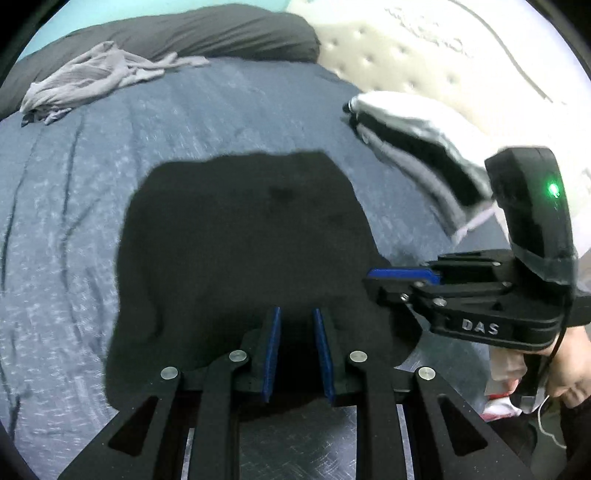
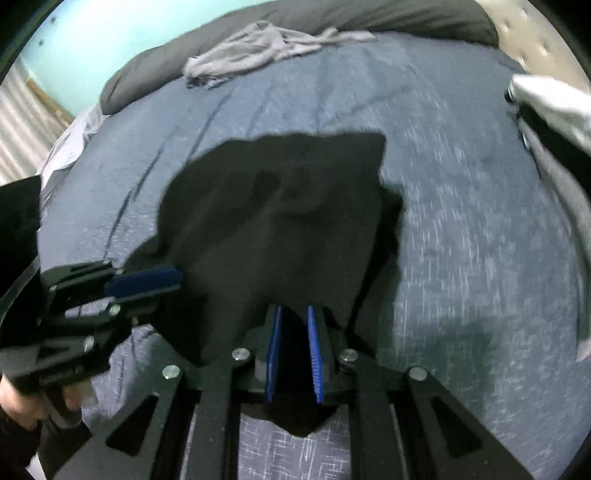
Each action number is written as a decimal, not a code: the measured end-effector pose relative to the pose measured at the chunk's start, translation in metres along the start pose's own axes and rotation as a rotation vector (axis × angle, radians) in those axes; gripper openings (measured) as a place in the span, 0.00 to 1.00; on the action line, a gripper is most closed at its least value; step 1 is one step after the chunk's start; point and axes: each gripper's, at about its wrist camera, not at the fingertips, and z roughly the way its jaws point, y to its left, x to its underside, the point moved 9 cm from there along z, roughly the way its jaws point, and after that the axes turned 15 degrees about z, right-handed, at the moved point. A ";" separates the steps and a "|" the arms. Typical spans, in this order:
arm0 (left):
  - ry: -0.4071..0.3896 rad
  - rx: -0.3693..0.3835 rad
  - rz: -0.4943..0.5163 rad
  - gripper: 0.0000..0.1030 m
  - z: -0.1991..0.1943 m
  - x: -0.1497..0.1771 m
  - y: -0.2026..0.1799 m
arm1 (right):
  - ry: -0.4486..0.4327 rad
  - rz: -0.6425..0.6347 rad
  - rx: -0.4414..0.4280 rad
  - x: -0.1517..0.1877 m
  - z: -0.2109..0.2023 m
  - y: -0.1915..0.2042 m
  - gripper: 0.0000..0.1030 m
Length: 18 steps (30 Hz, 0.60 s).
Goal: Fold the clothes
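A black garment (image 1: 240,229) (image 2: 280,221) lies spread on the blue-grey bedspread (image 1: 66,229) (image 2: 461,258), its near edge lifted toward me. My left gripper (image 1: 295,312) has that edge between its blue pads, narrowly apart with cloth filling the gap. From the right wrist view the left gripper (image 2: 177,280) sits at the garment's left corner. My right gripper (image 2: 294,308) pinches the near right part of the edge, and a black flap hangs below its pads. The left wrist view shows the right gripper (image 1: 373,275) side-on at the cloth's right edge.
A crumpled grey garment (image 1: 96,77) (image 2: 258,48) lies at the far side of the bed against a dark grey pillow (image 1: 203,33) (image 2: 369,14). A folded black-and-white stack (image 1: 413,147) (image 2: 546,110) sits at the right. A cream tufted headboard (image 1: 424,55) is behind it.
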 end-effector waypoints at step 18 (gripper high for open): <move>0.027 0.001 -0.016 0.21 0.010 0.008 -0.005 | -0.101 0.028 -0.074 -0.071 -0.014 0.018 0.10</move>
